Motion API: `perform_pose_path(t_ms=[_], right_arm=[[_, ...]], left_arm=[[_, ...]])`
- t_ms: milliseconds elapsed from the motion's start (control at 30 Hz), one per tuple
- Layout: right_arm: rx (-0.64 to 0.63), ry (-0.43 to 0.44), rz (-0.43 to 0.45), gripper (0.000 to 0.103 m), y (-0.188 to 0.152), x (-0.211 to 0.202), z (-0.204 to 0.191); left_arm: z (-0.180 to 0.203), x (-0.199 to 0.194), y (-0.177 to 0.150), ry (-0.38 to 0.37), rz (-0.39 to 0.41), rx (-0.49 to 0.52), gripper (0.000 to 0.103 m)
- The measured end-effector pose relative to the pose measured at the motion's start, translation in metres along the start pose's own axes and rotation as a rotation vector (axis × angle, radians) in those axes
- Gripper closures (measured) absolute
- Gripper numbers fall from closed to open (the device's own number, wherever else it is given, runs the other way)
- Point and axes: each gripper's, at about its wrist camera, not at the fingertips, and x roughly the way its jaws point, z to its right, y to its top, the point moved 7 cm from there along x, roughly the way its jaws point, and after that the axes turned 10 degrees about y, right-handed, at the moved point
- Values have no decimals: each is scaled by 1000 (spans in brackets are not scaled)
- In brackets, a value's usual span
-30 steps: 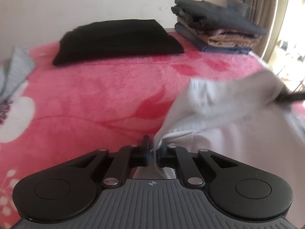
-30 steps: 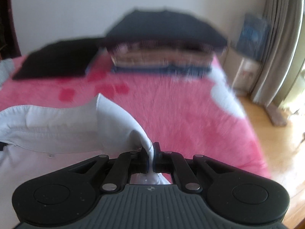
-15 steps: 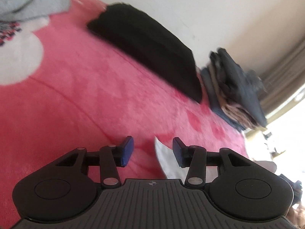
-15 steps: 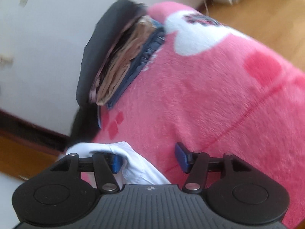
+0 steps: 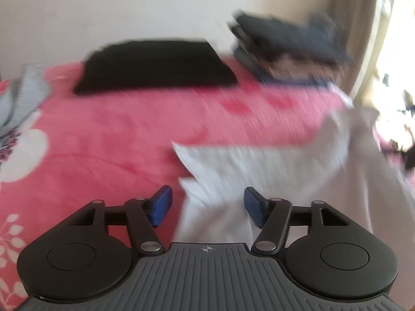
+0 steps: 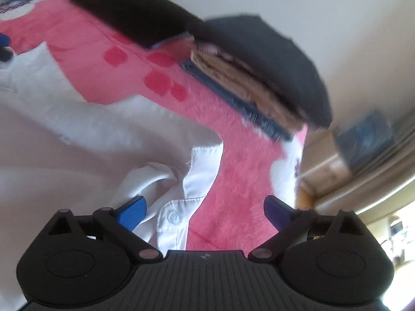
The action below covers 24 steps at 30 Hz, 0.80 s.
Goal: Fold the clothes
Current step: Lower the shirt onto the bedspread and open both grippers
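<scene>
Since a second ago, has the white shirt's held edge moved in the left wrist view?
Yes. The white shirt has dropped out of the opening left gripper and lies lower on the pink blanket, further below the black folded garment.

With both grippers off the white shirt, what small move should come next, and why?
Probably bring the right gripper down onto the buttoned cuff to fold that sleeve inward. Both sets of jaws are opening with nothing pinched, and the white shirt lies spread, rumpled, on the pink blanket.
</scene>
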Motion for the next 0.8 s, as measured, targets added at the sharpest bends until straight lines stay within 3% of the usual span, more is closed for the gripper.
perform_pose_path(t_ms=[133, 167, 233, 300, 367, 400, 433, 500, 533, 567, 633, 667, 733, 800], right_arm=[[260, 77, 144, 5, -1, -23, 22], [339, 94, 166, 6, -1, -20, 30], [507, 133, 199, 21, -2, -12, 49], [693, 218, 210, 28, -6, 7, 66], [834, 322, 220, 30, -14, 26, 74], [895, 388, 229, 45, -17, 35, 75], [929, 411, 233, 71, -21, 40, 76], [975, 422, 240, 97, -28, 48, 75], [984, 426, 267, 98, -30, 47, 76], [988, 431, 310, 98, -30, 44, 77], [1000, 430, 377, 98, -31, 39, 81], [1006, 421, 368, 98, -33, 42, 81], [1021, 408, 338, 98, -39, 49, 81], [1043, 410, 324, 98, -44, 53, 81]], left_arm=[[-1, 7, 0, 52, 14, -18, 44], [-3, 8, 2, 49, 14, -42, 51], [-6, 11, 5, 43, 15, -81, 63], [-4, 12, 6, 36, 20, -79, 70], [-3, 10, 7, 25, 35, -76, 91], [-2, 8, 7, 29, 52, -75, 94], [-3, 4, 7, 42, 77, -77, 98], [-5, -8, 9, 53, 132, -94, 98], [-7, -15, 9, 54, 159, -105, 98], [-9, -19, 9, 50, 176, -116, 98], [-14, -14, 6, 2, 120, -152, 90], [-17, -10, 4, -26, 74, -180, 69], [-29, -3, 4, -53, -5, -281, 41], [-40, -2, 10, -91, 4, -395, 39]])
